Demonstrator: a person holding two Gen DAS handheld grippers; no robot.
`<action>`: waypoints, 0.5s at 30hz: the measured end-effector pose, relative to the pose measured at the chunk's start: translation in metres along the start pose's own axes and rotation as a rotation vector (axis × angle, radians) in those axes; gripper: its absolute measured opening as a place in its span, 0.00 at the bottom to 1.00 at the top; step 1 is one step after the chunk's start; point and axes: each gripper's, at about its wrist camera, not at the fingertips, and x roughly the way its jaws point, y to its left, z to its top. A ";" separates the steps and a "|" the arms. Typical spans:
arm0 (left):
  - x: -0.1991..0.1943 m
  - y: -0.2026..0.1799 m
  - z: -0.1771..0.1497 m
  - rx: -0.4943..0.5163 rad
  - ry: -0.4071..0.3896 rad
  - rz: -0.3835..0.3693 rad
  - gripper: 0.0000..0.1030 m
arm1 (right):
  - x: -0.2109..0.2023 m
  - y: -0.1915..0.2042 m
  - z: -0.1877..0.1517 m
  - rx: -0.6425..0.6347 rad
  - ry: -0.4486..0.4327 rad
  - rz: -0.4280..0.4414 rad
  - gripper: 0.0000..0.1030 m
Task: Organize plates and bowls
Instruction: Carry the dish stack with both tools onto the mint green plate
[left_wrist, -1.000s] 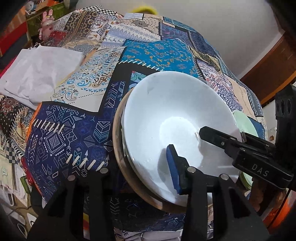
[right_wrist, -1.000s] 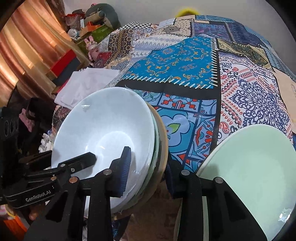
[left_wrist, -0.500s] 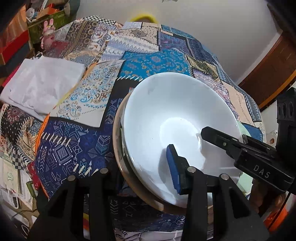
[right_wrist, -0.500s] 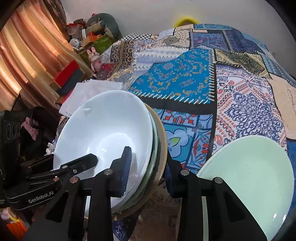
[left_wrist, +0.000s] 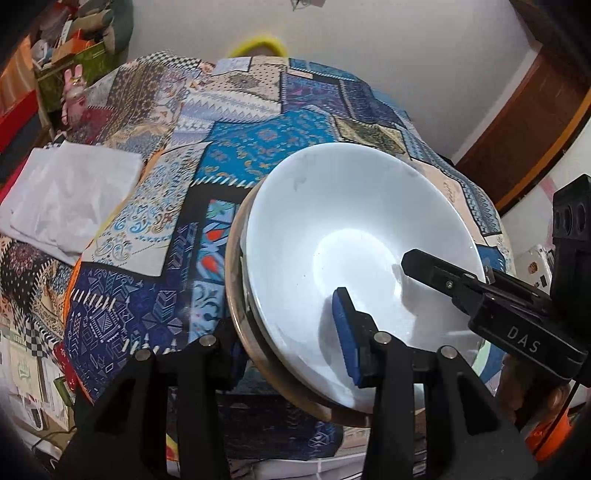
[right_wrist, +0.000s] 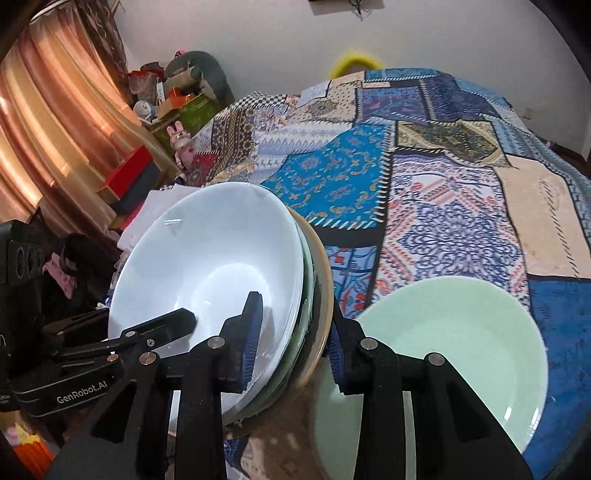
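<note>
A stack of dishes, with a white bowl on top and a tan plate underneath, is held tilted above a patchwork-covered bed. My left gripper is shut on the stack's near rim. My right gripper is shut on the opposite rim of the same stack; it shows at the right in the left wrist view. A pale green plate lies on the bed just right of the right gripper.
The patchwork bedspread spreads ahead. A white folded cloth lies at its left edge. Boxes, toys and an orange curtain stand at the far left. A wooden door is at the right.
Both grippers have lifted the stack higher and tilted up, so more of the wall and far bed shows. The grips have not changed.
</note>
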 end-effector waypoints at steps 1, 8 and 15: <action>0.000 -0.004 0.001 0.005 -0.001 -0.004 0.41 | -0.003 -0.002 -0.001 0.003 -0.005 0.000 0.29; -0.003 -0.031 0.004 0.048 -0.003 -0.017 0.41 | -0.025 -0.020 -0.004 0.022 -0.041 -0.021 0.29; 0.000 -0.062 0.006 0.100 0.002 -0.032 0.41 | -0.045 -0.038 -0.010 0.053 -0.059 -0.041 0.29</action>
